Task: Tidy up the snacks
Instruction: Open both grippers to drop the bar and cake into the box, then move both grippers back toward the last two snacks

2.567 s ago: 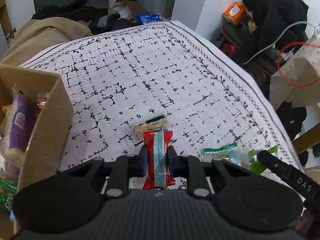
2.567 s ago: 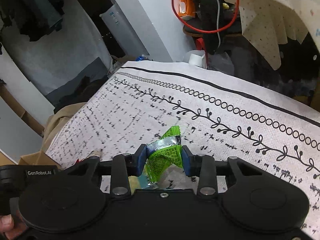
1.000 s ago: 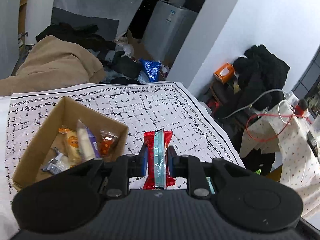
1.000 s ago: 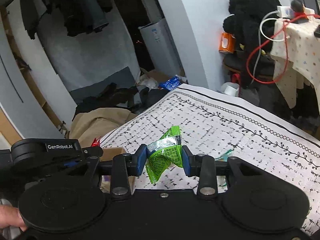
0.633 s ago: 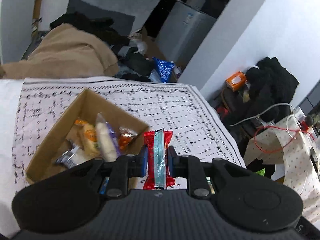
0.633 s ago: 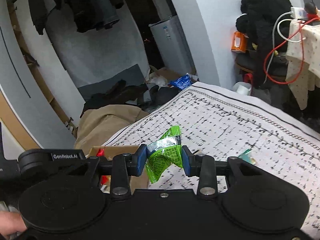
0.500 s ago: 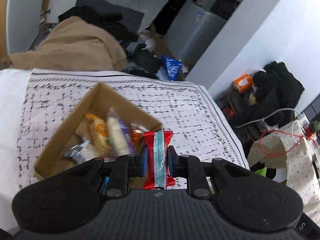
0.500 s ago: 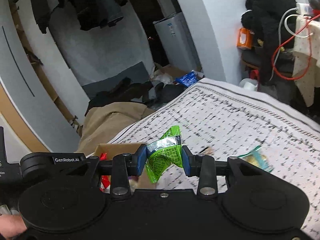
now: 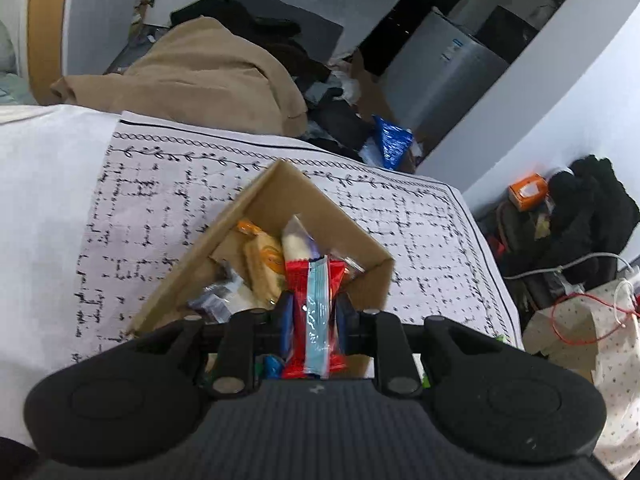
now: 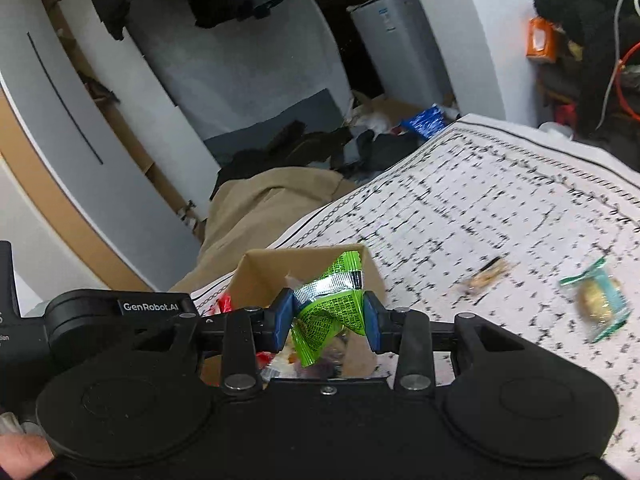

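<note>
My left gripper [image 9: 314, 312] is shut on a red snack bar with a pale blue stripe [image 9: 316, 312] and holds it above the open cardboard box [image 9: 276, 196], which holds several wrapped snacks. My right gripper [image 10: 326, 318] is shut on a crumpled green packet [image 10: 330, 308] and hovers over the same box [image 10: 260, 268]. The left gripper body shows in the right wrist view [image 10: 120, 308], close on the left. Two loose snacks lie on the patterned cloth: a tan bar [image 10: 486, 274] and a teal-wrapped one [image 10: 598, 300].
The table has a white cloth with black markings [image 9: 160, 200]. Beyond its far edge are a tan blanket [image 9: 200, 68], dark clothes and a blue bag [image 9: 390, 140] on the floor. A chair with black clothes and an orange box [image 9: 528, 190] stands right.
Both grippers have risen off the cloth and moved left to the cardboard box, each still holding its snack. The box has come under both grippers.
</note>
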A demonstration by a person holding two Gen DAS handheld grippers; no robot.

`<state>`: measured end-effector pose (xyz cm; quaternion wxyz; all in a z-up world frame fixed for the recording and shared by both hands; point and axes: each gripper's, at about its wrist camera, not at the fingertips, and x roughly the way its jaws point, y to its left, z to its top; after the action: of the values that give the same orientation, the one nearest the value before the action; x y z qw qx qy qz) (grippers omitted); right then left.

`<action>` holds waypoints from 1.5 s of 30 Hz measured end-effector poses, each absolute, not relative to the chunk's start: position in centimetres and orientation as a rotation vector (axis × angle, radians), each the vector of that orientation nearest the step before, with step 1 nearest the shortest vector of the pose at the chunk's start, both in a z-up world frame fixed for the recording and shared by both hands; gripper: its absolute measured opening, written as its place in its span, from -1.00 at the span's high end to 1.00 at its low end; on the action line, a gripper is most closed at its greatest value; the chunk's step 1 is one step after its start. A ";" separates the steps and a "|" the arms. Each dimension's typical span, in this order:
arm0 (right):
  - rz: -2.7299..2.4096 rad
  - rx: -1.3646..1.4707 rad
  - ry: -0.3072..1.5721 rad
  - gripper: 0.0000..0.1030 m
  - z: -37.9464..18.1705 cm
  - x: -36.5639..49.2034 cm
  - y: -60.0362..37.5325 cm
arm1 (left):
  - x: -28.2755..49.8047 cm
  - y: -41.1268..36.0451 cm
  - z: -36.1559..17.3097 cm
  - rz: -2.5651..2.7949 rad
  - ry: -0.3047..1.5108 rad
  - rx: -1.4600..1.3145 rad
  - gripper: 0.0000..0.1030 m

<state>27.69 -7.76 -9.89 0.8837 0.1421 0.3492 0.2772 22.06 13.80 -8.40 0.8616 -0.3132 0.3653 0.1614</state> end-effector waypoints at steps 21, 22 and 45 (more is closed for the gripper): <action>0.700 0.296 0.844 -0.02 -11.7 27.5 -4.6 | 22.4 15.0 -8.8 0.496 0.760 -0.654 -0.30; 0.692 0.297 0.843 -0.02 -11.7 27.6 -4.9 | 22.4 14.9 -8.8 0.497 0.761 -0.650 -0.34; 0.465 0.262 0.799 -0.69 -11.4 28.2 -14.7 | 24.3 8.6 -9.6 0.418 0.838 -0.495 -0.74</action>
<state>28.16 -14.70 -11.41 0.8868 0.1261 0.3842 0.2238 24.26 8.57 -9.61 0.8628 -0.2363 0.3999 0.1995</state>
